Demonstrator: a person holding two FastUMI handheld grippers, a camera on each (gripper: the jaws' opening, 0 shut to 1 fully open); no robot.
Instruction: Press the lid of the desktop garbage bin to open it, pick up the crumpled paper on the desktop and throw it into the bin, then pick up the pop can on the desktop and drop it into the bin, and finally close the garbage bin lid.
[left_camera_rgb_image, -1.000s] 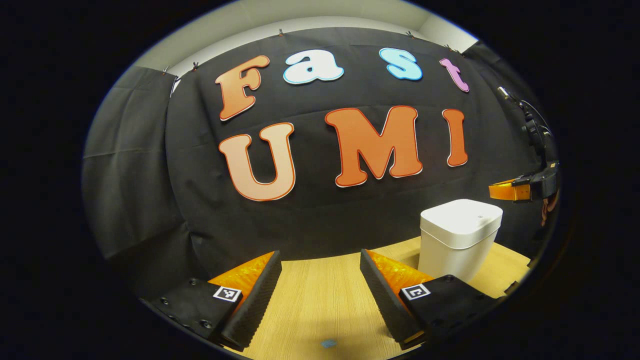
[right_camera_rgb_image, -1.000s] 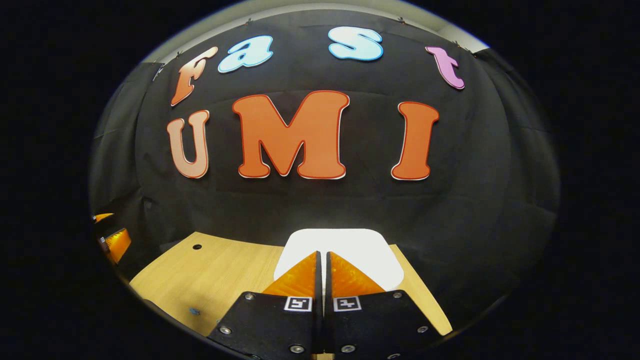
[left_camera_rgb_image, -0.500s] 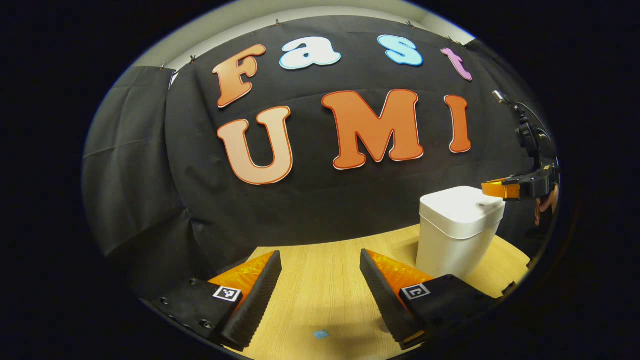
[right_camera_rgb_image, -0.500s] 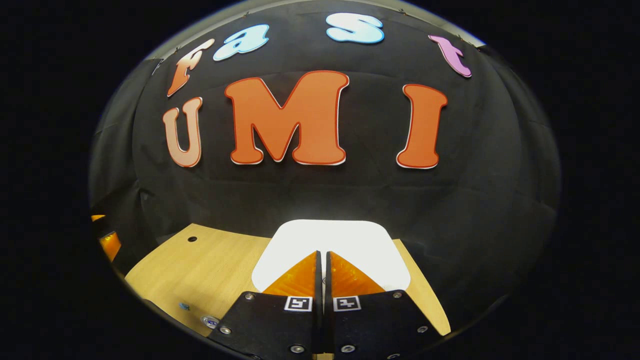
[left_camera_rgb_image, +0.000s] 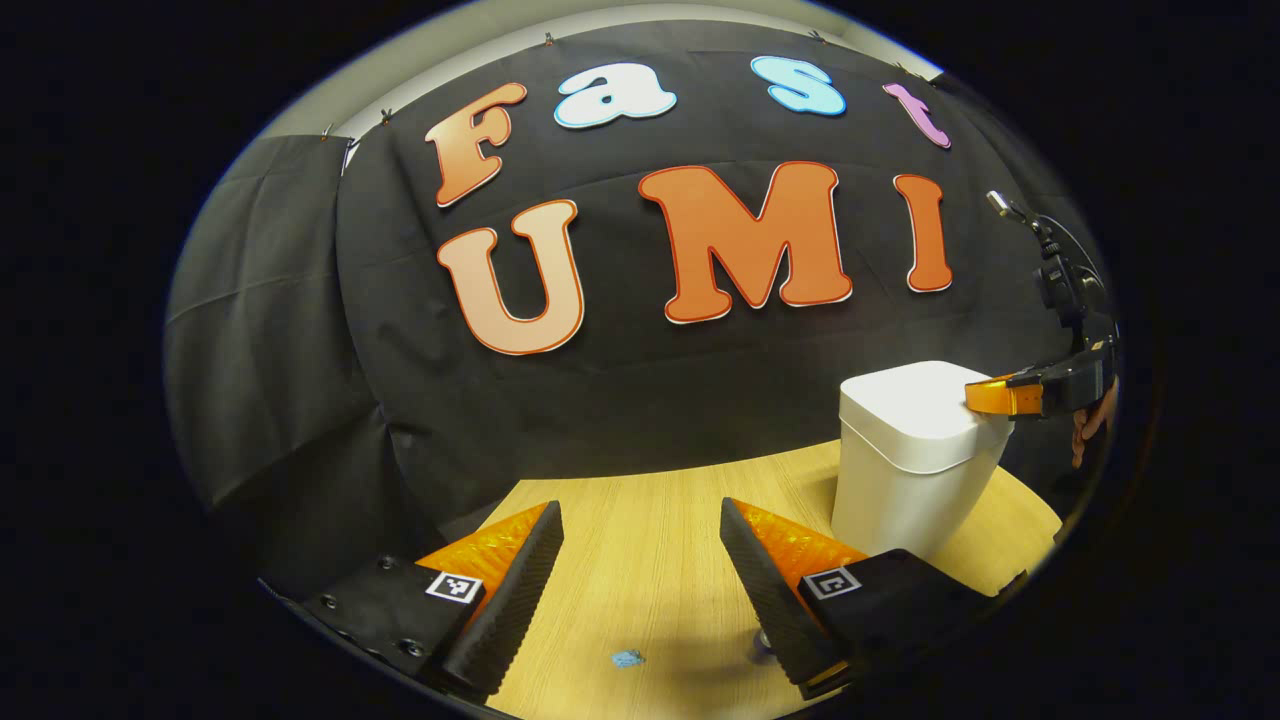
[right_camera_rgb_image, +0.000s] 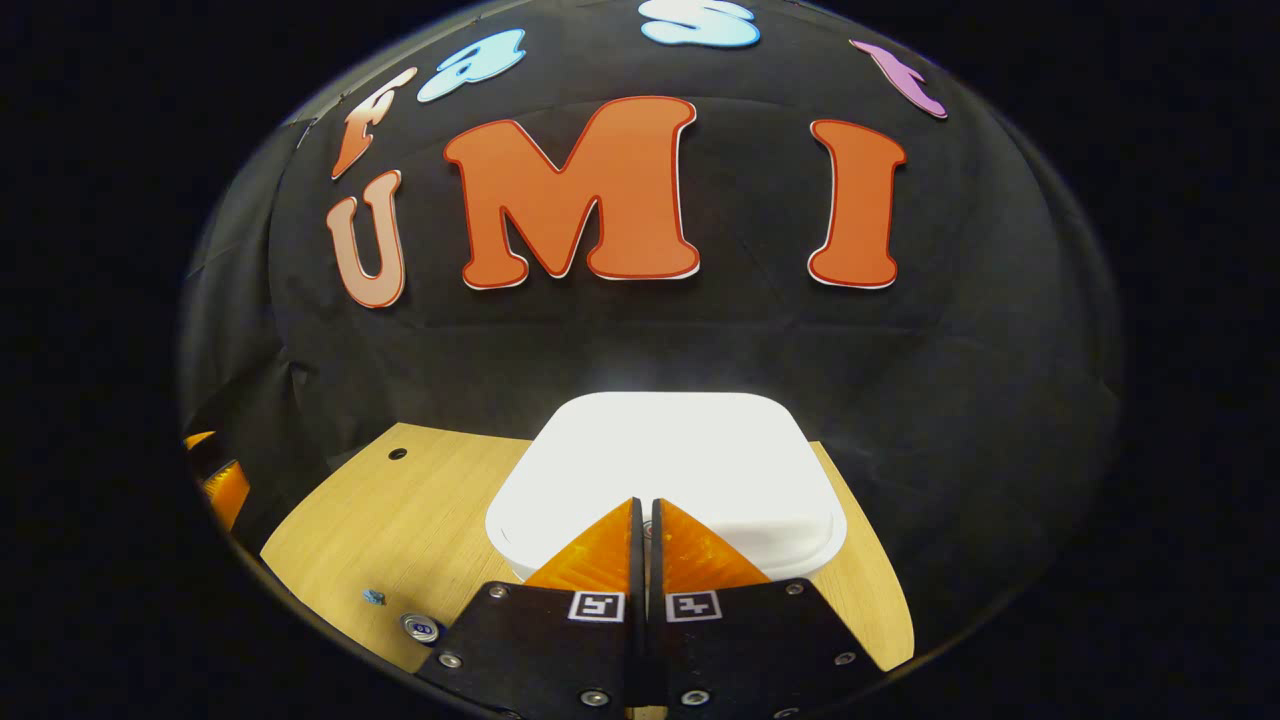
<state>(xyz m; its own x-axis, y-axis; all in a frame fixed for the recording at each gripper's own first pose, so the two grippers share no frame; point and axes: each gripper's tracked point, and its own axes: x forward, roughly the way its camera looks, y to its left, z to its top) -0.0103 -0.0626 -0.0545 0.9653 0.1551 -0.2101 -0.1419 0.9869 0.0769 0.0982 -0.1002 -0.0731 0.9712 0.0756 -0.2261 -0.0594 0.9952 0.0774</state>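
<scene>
Right gripper (right_camera_rgb_image: 645, 505) with fingers pressed together, empty, tips on the closed lid (right_camera_rgb_image: 665, 450) of the white bin (left_camera_rgb_image: 915, 460). Left gripper (left_camera_rgb_image: 640, 520) low over the tabletop (left_camera_rgb_image: 650, 540), fingers spread wide, empty. Bin upright at the tabletop's far right. Can (right_camera_rgb_image: 422, 628) top showing near a small blue scrap (right_camera_rgb_image: 373, 597).

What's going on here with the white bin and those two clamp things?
A person holds a gripper in each hand at a wooden table. The right gripper, fingers together, has its tips at the front edge of the white bin's lid, apparently about to press it; the lid is down. The left gripper hangs open above the table. A can and a small blue scrap wait on the table.
</scene>
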